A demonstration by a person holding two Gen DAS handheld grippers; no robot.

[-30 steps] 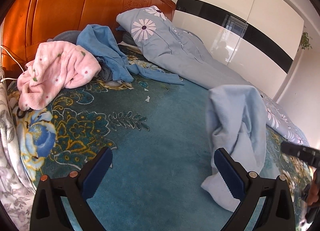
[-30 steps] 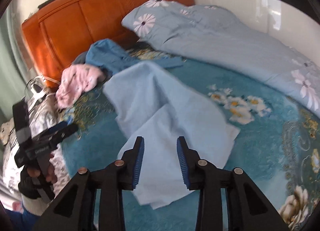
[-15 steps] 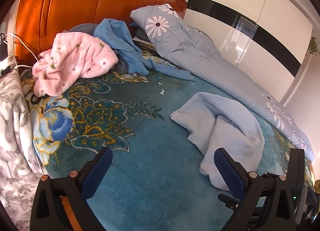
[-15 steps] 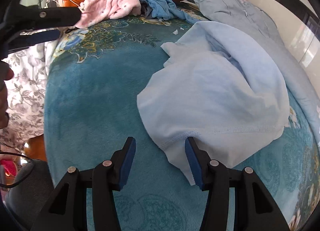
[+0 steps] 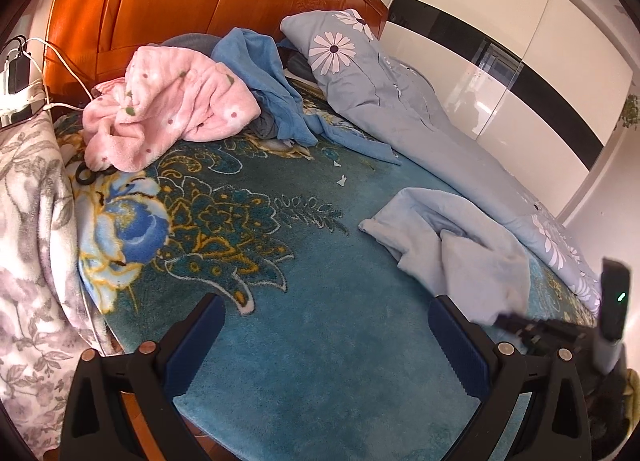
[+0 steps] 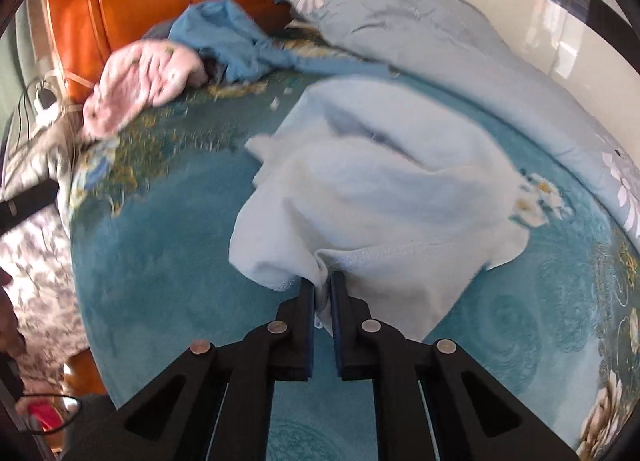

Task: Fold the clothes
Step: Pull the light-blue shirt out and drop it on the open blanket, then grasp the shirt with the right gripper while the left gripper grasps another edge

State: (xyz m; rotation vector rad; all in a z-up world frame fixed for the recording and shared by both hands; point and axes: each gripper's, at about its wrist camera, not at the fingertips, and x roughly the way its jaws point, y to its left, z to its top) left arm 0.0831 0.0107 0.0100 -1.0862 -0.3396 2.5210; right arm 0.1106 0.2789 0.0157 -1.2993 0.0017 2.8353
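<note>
the right claw (image 6: 323,293) is clamping a bunched hem of the pale blue garment (image 6: 380,197) lying mid-frame on the bed (image 6: 160,261); it is probably pinching several layers, risking a crooked fold. the left claw (image 5: 326,345) is hanging apart, empty.

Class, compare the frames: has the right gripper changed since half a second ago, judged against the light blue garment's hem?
Yes. The right gripper has shut on the hem of the light blue garment; before, its jaws stood apart either side of that hem.
</note>
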